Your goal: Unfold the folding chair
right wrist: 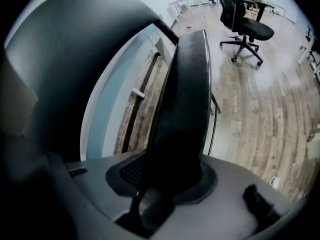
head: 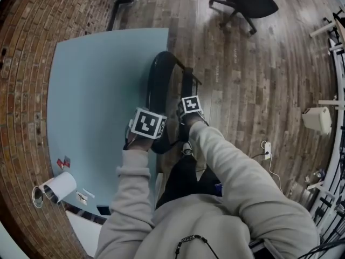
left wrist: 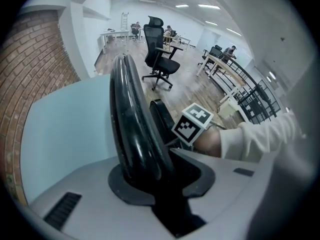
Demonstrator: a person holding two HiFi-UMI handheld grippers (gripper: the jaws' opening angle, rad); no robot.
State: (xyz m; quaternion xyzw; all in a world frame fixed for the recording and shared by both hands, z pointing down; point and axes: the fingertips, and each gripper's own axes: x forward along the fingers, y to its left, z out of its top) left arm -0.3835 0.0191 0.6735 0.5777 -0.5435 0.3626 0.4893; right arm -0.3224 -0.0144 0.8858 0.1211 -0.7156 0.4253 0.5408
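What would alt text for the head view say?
From above, a person grips a folded black folding chair with the left gripper and right gripper, by a pale blue mat on wood flooring; an office chair stands beyond.

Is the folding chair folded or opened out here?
Folded: the folding chair stands edge-on, its two black halves close together; the left gripper and right gripper each clamp one half.

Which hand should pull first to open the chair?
Probably the right gripper: it clamps the chair's side nearest the open floor; the left gripper grips the other side.
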